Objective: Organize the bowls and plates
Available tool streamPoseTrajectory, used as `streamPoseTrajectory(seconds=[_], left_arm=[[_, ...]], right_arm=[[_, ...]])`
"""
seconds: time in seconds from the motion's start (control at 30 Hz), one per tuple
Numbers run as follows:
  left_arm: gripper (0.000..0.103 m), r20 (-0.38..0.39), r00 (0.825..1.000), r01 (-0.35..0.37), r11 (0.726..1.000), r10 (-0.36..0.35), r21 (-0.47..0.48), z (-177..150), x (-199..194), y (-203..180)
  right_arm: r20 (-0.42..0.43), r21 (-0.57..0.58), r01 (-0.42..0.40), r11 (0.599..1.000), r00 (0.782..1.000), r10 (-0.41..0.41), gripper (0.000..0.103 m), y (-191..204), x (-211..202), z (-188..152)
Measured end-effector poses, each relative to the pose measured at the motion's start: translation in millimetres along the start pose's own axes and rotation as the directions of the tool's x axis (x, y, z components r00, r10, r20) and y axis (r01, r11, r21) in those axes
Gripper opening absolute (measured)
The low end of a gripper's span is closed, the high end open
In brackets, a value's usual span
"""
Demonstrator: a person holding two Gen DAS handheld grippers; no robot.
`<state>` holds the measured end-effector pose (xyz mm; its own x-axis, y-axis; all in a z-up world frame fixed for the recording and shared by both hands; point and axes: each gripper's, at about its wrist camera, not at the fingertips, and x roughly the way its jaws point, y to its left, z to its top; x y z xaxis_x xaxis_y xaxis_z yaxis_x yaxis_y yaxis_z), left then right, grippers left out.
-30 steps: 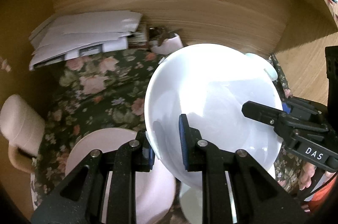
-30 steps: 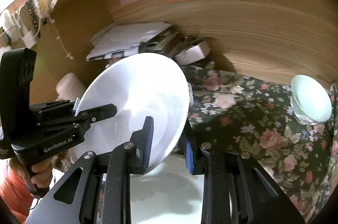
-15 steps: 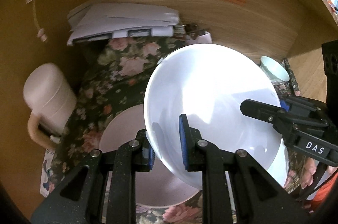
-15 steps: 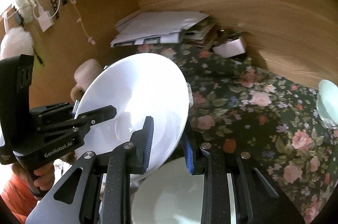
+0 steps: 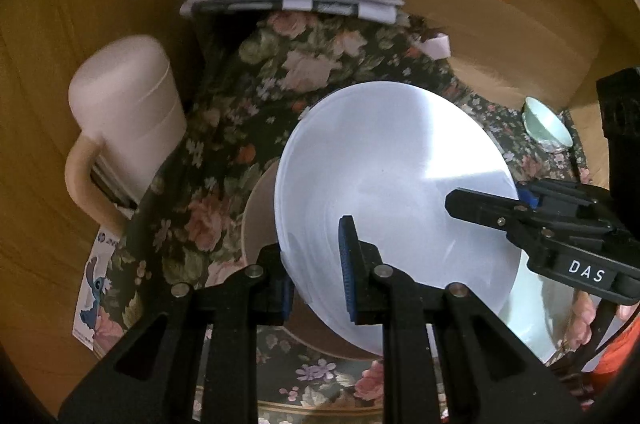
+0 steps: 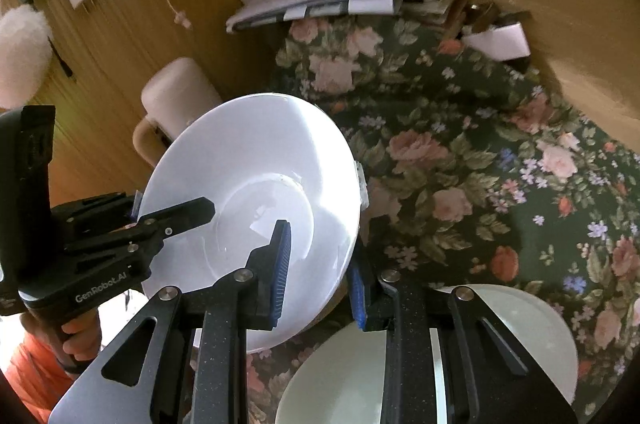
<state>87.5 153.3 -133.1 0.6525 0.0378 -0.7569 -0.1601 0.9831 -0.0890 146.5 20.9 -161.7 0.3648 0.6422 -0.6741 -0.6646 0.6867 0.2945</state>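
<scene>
Beige lidded jug with handle (image 5: 124,111) at far left is blurred; the pale plate (image 5: 260,220) on the dark floral tablecloth (image 5: 248,95) is largely hidden behind the held dish. Left gripper (image 5: 316,264) is clamped on the near rim of the white shallow round plate (image 5: 396,191), which is held tilted above the cloth; right gripper (image 6: 318,272) is clamped on the opposite rim, so the plate is carried by both. A second pale plate (image 6: 528,320) is cut off behind the right gripper's fingers. Small pale-green bowl (image 5: 546,123) sits well apart at far right, partly cropped.
</scene>
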Motion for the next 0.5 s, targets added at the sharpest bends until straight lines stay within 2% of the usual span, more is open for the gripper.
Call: streamPoseTrajectory(seconds=[0.27,0.5], left_arm=[[0.019,0.02,0.998,-0.053,0.998,0.053,0.038,-11.4,6.6,-0.2],[0.019,0.008,0.999,-0.053,0.998,0.052,0.04,-14.2,15.3,0.9]], right_arm=[[-0.026,0.001,0.001,1.0,1.0,-0.001,0.024,-1.1,12.5,0.8],[-0.038,-0.025,0.013,1.0,0.999,-0.014,0.027,-0.3,13.5,2.1]])
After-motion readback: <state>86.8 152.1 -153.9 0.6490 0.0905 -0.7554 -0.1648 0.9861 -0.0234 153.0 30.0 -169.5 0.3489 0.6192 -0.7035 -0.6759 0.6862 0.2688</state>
